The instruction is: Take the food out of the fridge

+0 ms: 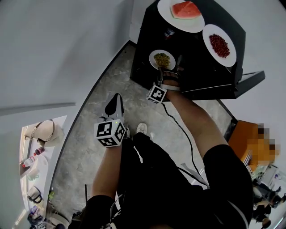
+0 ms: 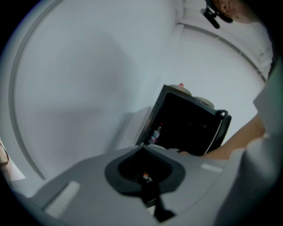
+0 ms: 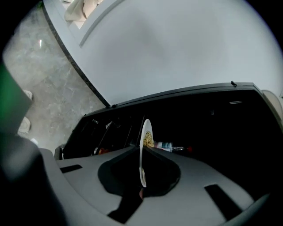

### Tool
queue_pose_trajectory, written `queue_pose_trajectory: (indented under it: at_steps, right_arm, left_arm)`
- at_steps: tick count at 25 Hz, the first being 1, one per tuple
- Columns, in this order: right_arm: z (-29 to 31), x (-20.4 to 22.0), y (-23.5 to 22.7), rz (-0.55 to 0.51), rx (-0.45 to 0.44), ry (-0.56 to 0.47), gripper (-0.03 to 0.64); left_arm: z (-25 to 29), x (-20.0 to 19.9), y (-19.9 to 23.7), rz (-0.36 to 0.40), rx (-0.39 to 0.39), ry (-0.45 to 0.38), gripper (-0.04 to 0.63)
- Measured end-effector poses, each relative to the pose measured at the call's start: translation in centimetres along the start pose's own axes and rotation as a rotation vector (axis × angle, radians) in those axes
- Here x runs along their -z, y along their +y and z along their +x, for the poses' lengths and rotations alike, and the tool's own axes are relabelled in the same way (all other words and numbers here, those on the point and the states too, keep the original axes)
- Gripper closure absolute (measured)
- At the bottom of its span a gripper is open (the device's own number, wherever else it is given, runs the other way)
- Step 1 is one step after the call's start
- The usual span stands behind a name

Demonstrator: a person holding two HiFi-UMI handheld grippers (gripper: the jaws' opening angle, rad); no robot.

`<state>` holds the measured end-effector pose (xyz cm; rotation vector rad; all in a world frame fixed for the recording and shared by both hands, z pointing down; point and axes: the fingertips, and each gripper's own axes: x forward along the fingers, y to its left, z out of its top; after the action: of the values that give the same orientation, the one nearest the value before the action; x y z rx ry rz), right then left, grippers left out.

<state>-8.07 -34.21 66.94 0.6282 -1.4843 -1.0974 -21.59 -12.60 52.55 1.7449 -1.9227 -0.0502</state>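
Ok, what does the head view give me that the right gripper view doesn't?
Only the head view: the watermelon plate and the plate of red food on top of the fridge, plus the left hand-held gripper, shut and empty above the floor. Only the right gripper view: the right hand-held gripper clamped on the small plate, its rim edge-on between the jaws. Both: that small plate of yellowish food, the black fridge, the grey floor.

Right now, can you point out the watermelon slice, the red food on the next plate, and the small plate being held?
watermelon slice (image 1: 185,10), head view, middle of the red flesh.
red food (image 1: 219,45), head view, centre of the pile.
small plate (image 1: 151,58), head view, bare left rim.
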Motion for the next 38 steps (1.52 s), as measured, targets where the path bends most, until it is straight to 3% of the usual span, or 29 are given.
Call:
queue_pose_trajectory:
  at_steps: [6, 12, 17, 26, 32, 38]
  right_arm:
    - [-2.5, -0.2, -0.7, 0.073, 0.006, -0.029, 0.606]
    - [-6.8, -0.4, -3.5, 0.054, 0.071, -0.058, 0.606]
    - [-13.4, -2.1, -7.2, 0.026, 0.093, -0.17, 0.606]
    - [-25.6, -2.3, -14.5, 0.099, 0.119, -0.266, 0.606]
    - [-30.6, 0.4, -18.4, 0.13, 0.104, -0.212, 0.606]
    - [-34.8, 6.0, -21.5, 0.159, 0.132, -0.1, 0.606]
  left_arm:
    - [-0.7, -0.4, -0.3, 0.005, 0.002, -0.006, 0.598]
    - [-1.7, -2.3, -2.0, 0.107, 0.044, -0.026, 0.6]
    - [-2.4, -4.6, -4.3, 0.165, 0.094, -0.031, 0.6]
    - [-4.4, -9.5, -8.6, 0.281, 0.13, -0.001, 0.6]
    - [-5.4, -12.6, -12.8, 0.325, 0.204, -0.007, 0.6]
    - [-5.3, -13.9, -19.1, 0.396, 0.323, -0.016, 0.598]
